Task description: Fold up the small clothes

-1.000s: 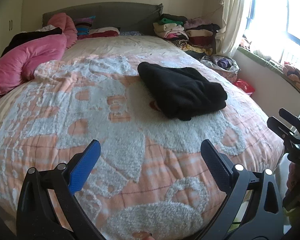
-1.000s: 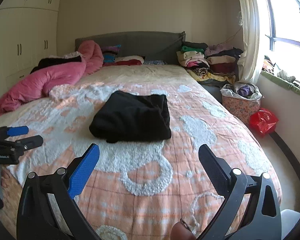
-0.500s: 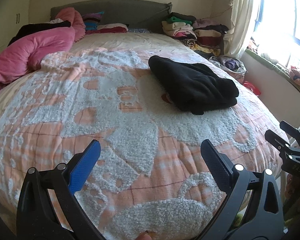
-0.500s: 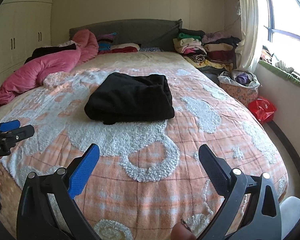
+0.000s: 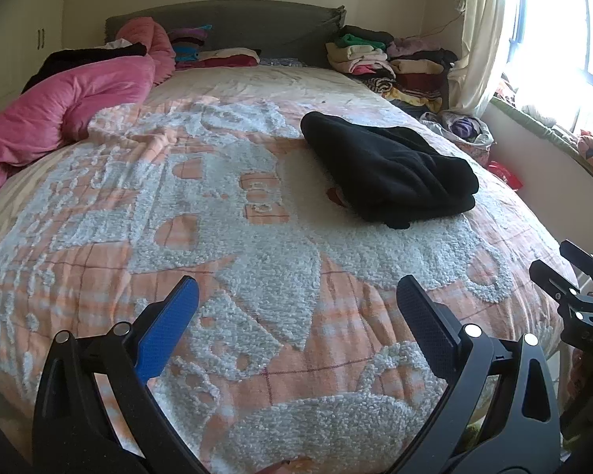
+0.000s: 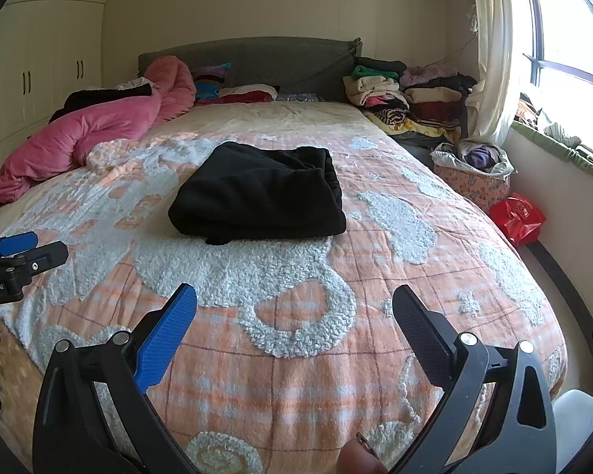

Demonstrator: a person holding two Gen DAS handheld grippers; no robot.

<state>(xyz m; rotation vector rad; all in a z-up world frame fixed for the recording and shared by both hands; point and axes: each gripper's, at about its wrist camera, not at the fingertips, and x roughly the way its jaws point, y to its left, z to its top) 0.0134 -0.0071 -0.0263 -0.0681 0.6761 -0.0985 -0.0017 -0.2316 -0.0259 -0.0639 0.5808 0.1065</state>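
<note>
My bed (image 6: pixel 375 355) carries an orange-and-white tufted coverlet (image 5: pixel 257 276). Folded black garment (image 6: pixel 257 193) lies on it at my 12 o'clock. Pink duvet (image 6: pixel 79 138) bunched at 10 o'clock, along the edge. Pillows (image 6: pixel 245 93) against the headboard, far 12. Folded clothes pile (image 6: pixel 407 94) at 1 o'clock, by the head corner.

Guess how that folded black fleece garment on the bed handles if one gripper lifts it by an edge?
The black fleece garment is soft stacked layers with rounded edges, so it would probably droop and unfold. It looks thick but likely light. On the nubby bedspread a push would probably bunch it, not slide it. The left gripper and right gripper are both open, clear of it.
</note>
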